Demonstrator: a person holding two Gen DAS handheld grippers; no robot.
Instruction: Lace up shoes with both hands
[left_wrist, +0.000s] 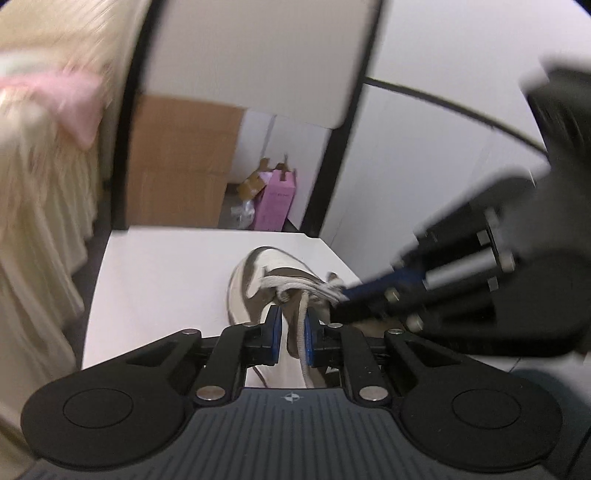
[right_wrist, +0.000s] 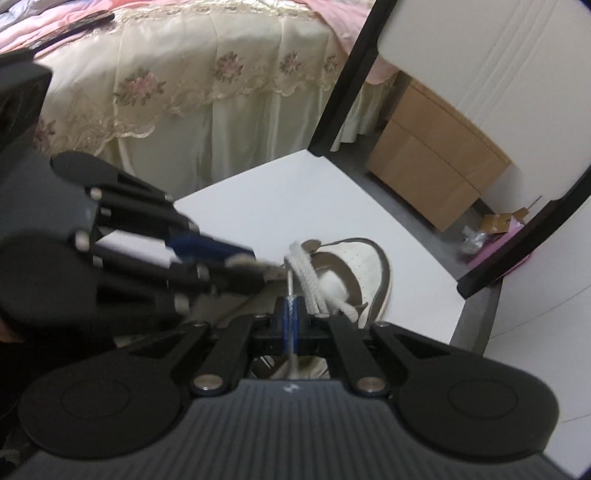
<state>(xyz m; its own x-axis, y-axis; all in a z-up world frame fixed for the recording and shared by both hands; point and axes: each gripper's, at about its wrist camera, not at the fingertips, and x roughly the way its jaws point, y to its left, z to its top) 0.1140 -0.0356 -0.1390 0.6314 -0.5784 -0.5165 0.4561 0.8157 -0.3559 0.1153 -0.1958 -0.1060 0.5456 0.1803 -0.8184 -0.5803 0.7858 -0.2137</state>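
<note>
Blue pads line the fingers of both tools, and each pair has a strand of the white lace (left_wrist: 303, 332) between them. In the right wrist view, the right gripper (right_wrist: 291, 317) has its fingers pressed together on a thin run of lace that rises from the pads toward the shoe's throat. In the left wrist view, the left gripper (left_wrist: 293, 334) has its fingers nearly together around a flat lace strand; the strand lies against the right-hand pad, but whether the left-hand pad also presses on it cannot be told. Both tools converge on the same zone, close together, just above the tongue. The shoe (right_wrist: 354, 273), white with brown trim, lies on the white worktop (right_wrist: 295, 192), toe pointing away from the cameras. Progress judgement: lace crossings are already bunched over the upper eyelets, so threading appears largely done; a thick wrap of lace sits at the throat, which suggests knotting is under way. No finished bow is visible, and the strand ends are hidden. Remaining work, by this reading: tension both strands, form the loops, and cinch the knot. Beyond the worktop stand a bed with a cream embroidered cover (right_wrist: 192, 92) and a wooden cabinet (right_wrist: 436, 155).
</note>
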